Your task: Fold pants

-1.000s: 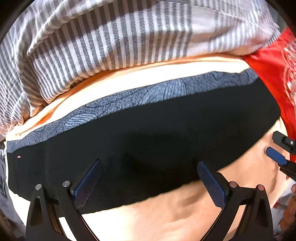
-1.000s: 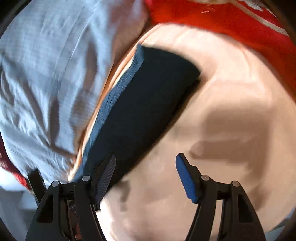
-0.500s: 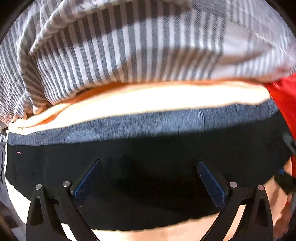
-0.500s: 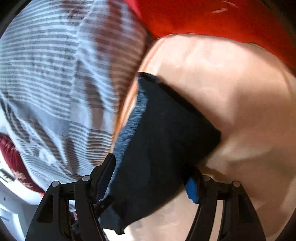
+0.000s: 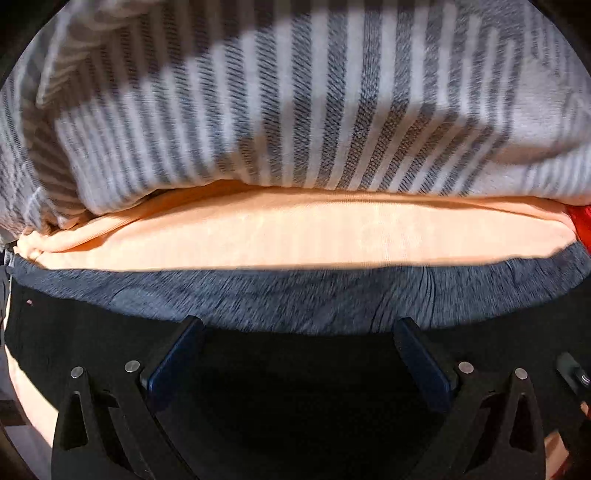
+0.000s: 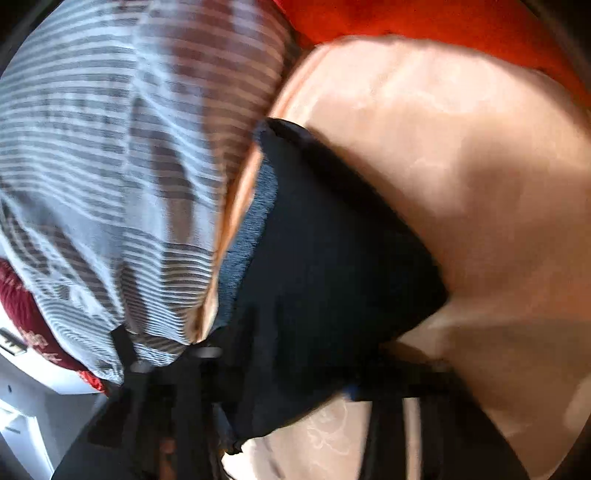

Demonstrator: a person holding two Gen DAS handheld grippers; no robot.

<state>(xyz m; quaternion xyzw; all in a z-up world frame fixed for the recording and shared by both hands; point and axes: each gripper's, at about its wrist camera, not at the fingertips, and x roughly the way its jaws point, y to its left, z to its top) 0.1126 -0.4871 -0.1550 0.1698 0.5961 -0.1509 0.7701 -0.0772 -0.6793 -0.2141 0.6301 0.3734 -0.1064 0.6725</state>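
The black pants (image 5: 295, 398) with a heathered grey waistband (image 5: 295, 299) lie folded on the peach sheet (image 5: 295, 240). My left gripper (image 5: 297, 332) is open, its blue-padded fingers (image 5: 177, 354) spread over the black cloth just short of the waistband. In the right wrist view the pants (image 6: 332, 266) run from the bottom up toward the middle. My right gripper (image 6: 288, 373) is blurred; its jaws straddle the pants' near end, and I cannot tell how far they have shut.
A grey-and-white striped blanket (image 5: 295, 103) is bunched just beyond the waistband; it also shows in the right wrist view (image 6: 110, 177). Red cloth (image 6: 424, 22) lies at the far edge of the sheet (image 6: 480, 184). A dark red cushion (image 6: 29, 325) sits at lower left.
Both grippers have moved forward over the pants. The left now reaches almost to the waistband. The right came from beside the pants onto their end, its jaws around the cloth.
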